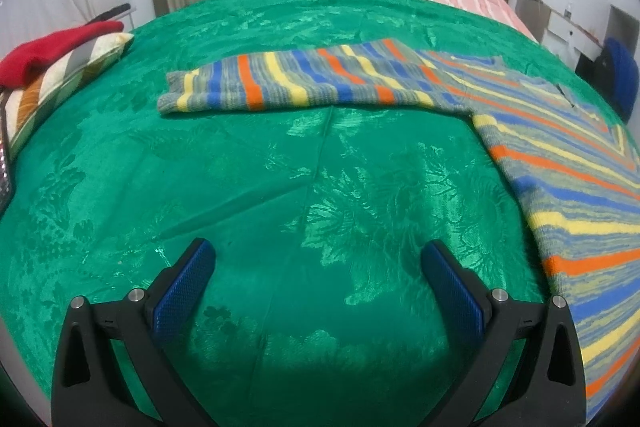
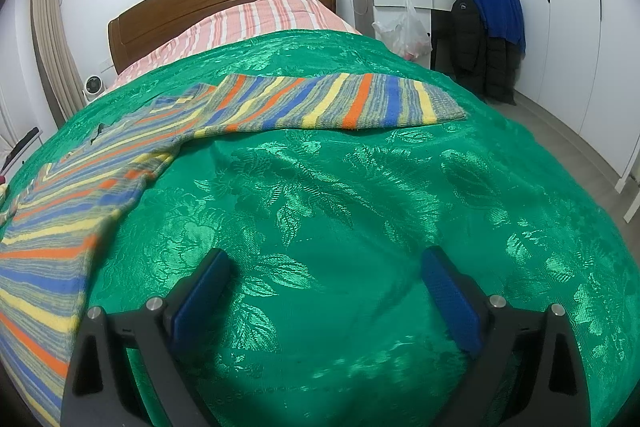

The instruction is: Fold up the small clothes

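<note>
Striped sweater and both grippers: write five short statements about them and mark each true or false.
1. The striped sweater lies spread on the green bedspread. True.
2. The left gripper clamps a sleeve. False: its jaws are open and empty.
3. The right gripper has open jaws. True.
4. Both sleeves are folded across the body. False: they stretch sideways.
5. A red garment lies on the pillow. True.

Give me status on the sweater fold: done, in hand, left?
Done: the striped sweater lies spread flat on the green bedspread, both sleeves out sideways. In hand: nothing; the left tool and right tool are open over bare bedspread. Left: every fold, neither the left-side sleeve nor the right-side sleeve is turned in.
</note>
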